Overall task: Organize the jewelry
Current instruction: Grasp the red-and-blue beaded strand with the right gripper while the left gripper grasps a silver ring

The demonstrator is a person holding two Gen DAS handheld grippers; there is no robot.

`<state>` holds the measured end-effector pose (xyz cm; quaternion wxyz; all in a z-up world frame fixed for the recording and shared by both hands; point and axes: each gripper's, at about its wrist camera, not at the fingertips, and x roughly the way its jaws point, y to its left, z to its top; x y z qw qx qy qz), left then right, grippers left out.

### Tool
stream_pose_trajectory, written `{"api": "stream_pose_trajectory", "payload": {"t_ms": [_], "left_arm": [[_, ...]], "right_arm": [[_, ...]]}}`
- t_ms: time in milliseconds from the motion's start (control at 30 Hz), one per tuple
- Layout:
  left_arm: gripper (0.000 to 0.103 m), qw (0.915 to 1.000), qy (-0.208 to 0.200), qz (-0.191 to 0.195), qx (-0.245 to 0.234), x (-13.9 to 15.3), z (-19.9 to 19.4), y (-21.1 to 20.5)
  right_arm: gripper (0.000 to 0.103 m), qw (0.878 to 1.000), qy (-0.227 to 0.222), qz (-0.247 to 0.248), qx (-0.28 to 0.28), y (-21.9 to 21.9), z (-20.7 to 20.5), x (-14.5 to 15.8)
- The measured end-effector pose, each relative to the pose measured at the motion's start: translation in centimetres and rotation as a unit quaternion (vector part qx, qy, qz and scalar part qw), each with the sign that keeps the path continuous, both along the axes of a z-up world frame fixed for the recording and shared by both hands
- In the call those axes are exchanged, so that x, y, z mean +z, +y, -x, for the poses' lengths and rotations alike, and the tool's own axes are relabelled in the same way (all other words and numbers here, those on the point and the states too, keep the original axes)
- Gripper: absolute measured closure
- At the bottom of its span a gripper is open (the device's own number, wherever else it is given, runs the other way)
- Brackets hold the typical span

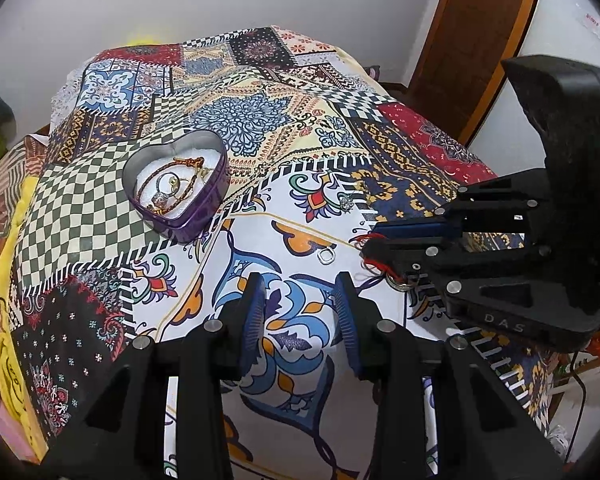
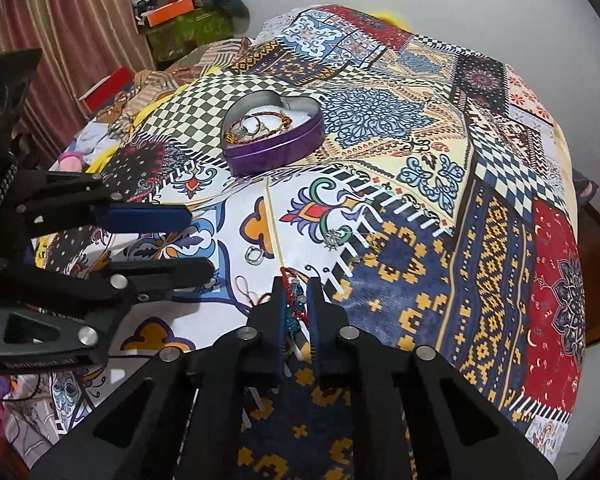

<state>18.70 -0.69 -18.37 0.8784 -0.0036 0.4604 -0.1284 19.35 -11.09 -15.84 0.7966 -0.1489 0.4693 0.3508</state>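
Note:
A purple heart-shaped tin (image 1: 188,226) (image 2: 276,152) stands on the patterned cloth and holds a braided bracelet (image 1: 168,170), rings and a gold chain. My right gripper (image 2: 298,292) (image 1: 374,242) is shut on a red-thread bracelet with blue beads (image 2: 296,300), low over the cloth. My left gripper (image 1: 300,304) (image 2: 196,240) is open and empty, just left of the right one. A small silver square ring (image 1: 326,256) (image 2: 254,256) lies on the cloth between them. A silver flower charm (image 1: 346,201) (image 2: 334,238) lies farther back.
The patchwork cloth (image 1: 260,120) covers a bed or table that drops off at its edges. A wooden door (image 1: 472,40) stands at the right. Curtains (image 2: 60,20), boxes and clutter (image 2: 180,12) sit beyond the far left edge.

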Motion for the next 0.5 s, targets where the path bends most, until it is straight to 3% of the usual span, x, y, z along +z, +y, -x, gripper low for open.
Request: {"api": "stream_pose_trajectory", "payload": {"t_ms": [133, 500], "left_arm": [[0.068, 1.0000, 0.005, 0.004, 0.000, -0.4, -0.4, 0.0], [0.068, 0.9998, 0.006, 0.015, -0.012, -1.0, -1.2, -0.7]], "right_arm": [[0.096, 1.000, 0.011, -0.018, -0.012, -0.7, -0.6, 0.5], [0.096, 0.997, -0.034, -0.057, -0.047, -3.1, -1.0, 4.2]]}}
